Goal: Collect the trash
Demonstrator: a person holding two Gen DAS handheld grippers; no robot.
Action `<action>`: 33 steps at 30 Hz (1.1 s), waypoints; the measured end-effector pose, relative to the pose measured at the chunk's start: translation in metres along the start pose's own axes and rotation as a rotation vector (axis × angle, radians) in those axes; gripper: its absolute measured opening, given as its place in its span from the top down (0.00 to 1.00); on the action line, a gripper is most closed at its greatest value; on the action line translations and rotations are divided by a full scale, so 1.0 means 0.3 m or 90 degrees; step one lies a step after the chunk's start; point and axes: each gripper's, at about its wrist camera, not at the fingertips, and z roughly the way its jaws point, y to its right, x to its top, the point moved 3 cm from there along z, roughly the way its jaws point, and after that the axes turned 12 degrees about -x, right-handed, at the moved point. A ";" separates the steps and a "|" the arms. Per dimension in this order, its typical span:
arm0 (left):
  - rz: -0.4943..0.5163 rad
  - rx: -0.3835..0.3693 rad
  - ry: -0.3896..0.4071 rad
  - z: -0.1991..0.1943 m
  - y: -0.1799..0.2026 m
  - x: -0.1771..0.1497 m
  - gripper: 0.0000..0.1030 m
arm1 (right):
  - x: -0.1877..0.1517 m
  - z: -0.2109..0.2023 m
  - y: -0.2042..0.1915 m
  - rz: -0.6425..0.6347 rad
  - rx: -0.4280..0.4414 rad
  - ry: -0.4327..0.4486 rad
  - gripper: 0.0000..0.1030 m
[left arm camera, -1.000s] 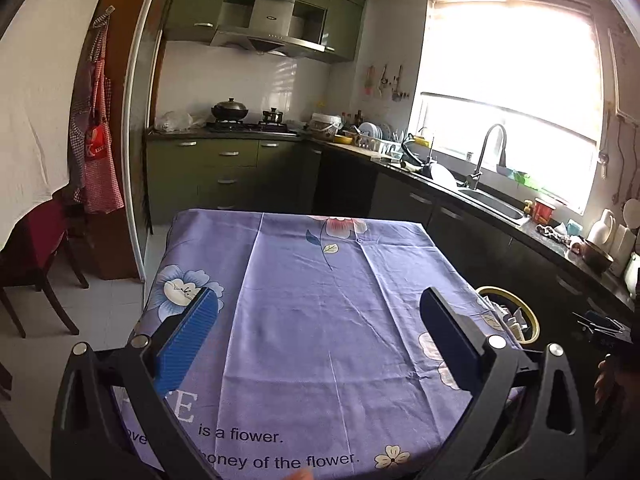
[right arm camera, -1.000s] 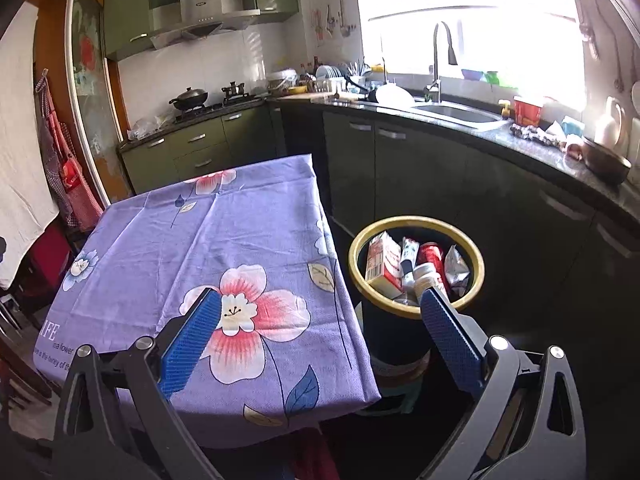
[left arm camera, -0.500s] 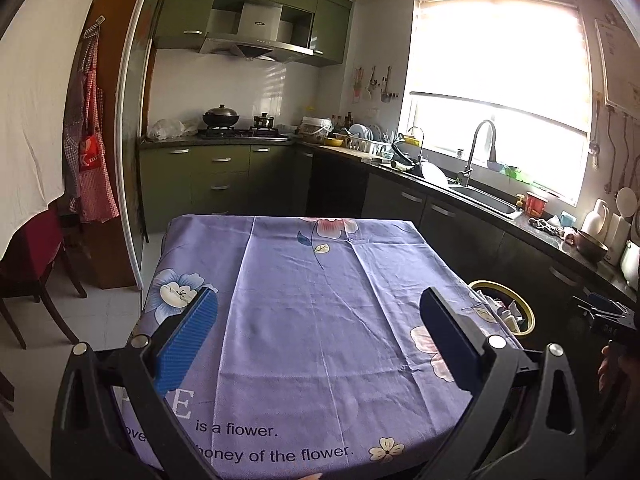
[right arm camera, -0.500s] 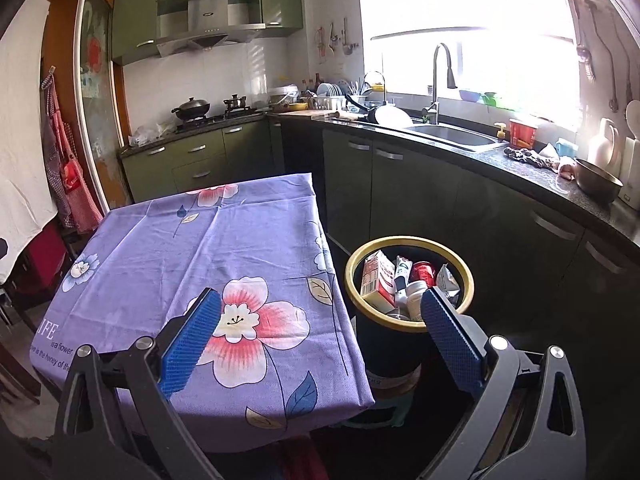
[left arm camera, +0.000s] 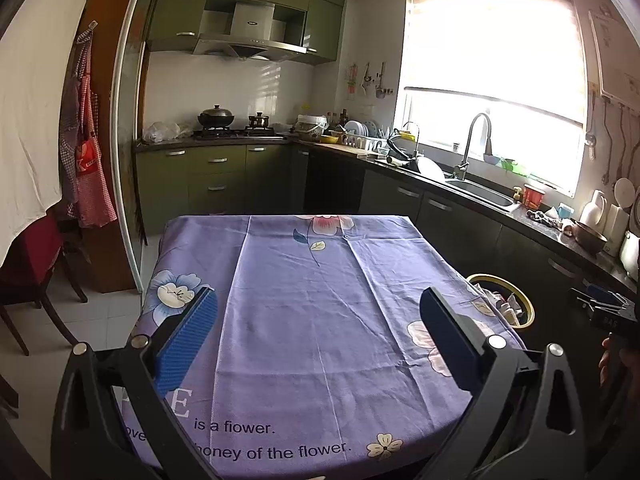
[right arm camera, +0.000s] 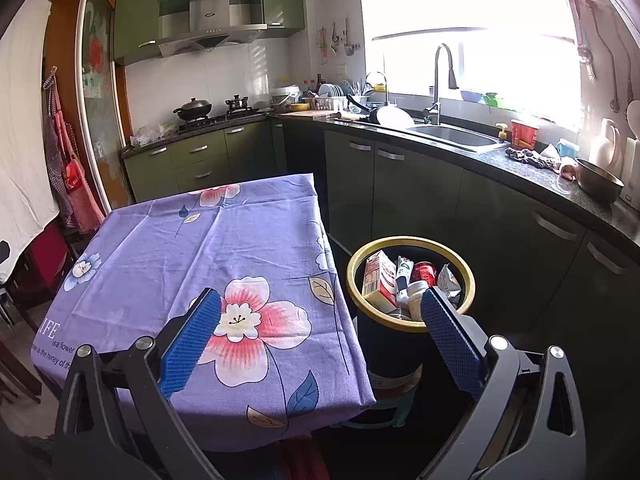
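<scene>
Right wrist view shows light, crushable cartons and packets (right arm camera: 379, 280) in the yellow-rimmed black bin (right arm camera: 469, 280), best pinched by flat sides, both jaws wide and empty.

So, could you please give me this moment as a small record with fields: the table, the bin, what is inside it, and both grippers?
table: covered by purple floral tablecloth, no trash visible on it
bin: yellow-rimmed trash bin, on the floor beside the table's right edge
bin contents: milk carton, red can, white bottle, crumpled wrappers
left gripper: open, empty, over the table
right gripper: open, empty, between table edge and bin
</scene>
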 end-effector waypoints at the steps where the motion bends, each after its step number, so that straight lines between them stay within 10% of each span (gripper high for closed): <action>1: 0.003 0.000 -0.001 0.000 0.002 -0.001 0.06 | 0.000 -0.002 -0.001 0.000 0.001 0.000 0.05; 33: 0.022 -0.016 -0.016 0.022 0.040 0.001 0.06 | -0.014 0.010 -0.002 0.002 0.002 -0.008 0.05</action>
